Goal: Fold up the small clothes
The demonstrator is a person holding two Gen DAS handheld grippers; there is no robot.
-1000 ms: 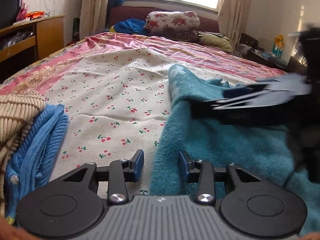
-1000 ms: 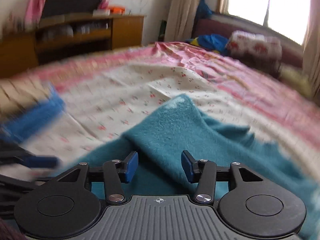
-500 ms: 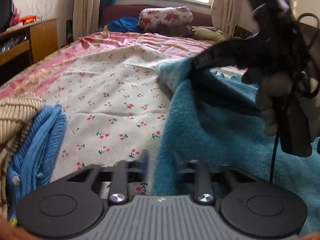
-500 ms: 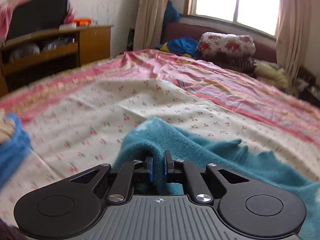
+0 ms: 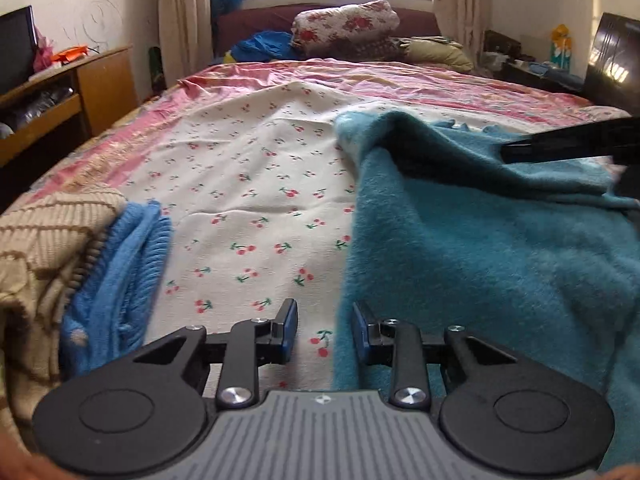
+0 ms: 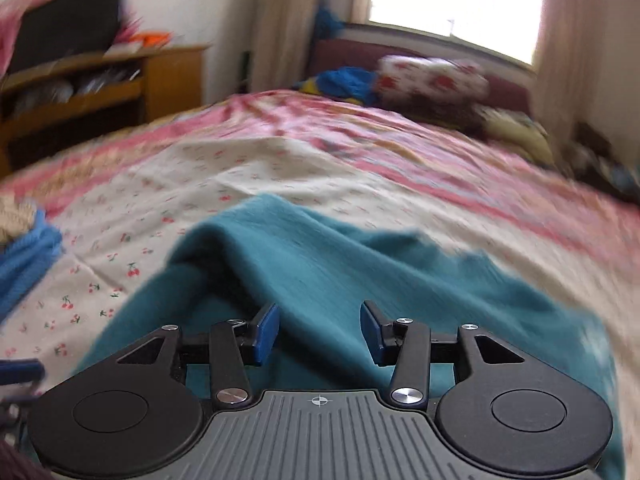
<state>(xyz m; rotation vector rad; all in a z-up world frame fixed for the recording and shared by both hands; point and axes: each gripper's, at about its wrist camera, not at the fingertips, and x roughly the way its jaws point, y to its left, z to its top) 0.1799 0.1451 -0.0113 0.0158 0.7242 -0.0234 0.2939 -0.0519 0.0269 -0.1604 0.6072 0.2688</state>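
A fuzzy teal garment (image 5: pixel 480 240) lies on the cherry-print sheet (image 5: pixel 248 184), with a fold raised along its far left edge. It also shows in the right wrist view (image 6: pixel 320 264). My left gripper (image 5: pixel 325 330) is open and empty, low at the garment's near left edge, its right finger over the teal cloth. My right gripper (image 6: pixel 318 330) is open and empty just above the folded teal cloth. Its dark fingers (image 5: pixel 568 142) reach in from the right in the left wrist view.
A beige ribbed knit (image 5: pixel 44 240) and a blue knit (image 5: pixel 120 272) lie piled at the left of the bed. Pillows and bedding (image 5: pixel 344 28) sit at the far end under the window. A wooden cabinet (image 5: pixel 68 92) stands left of the bed.
My right gripper was shut on the teal fold half a second ago; now it is open and the fold has dropped onto the garment. My left gripper has opened again.
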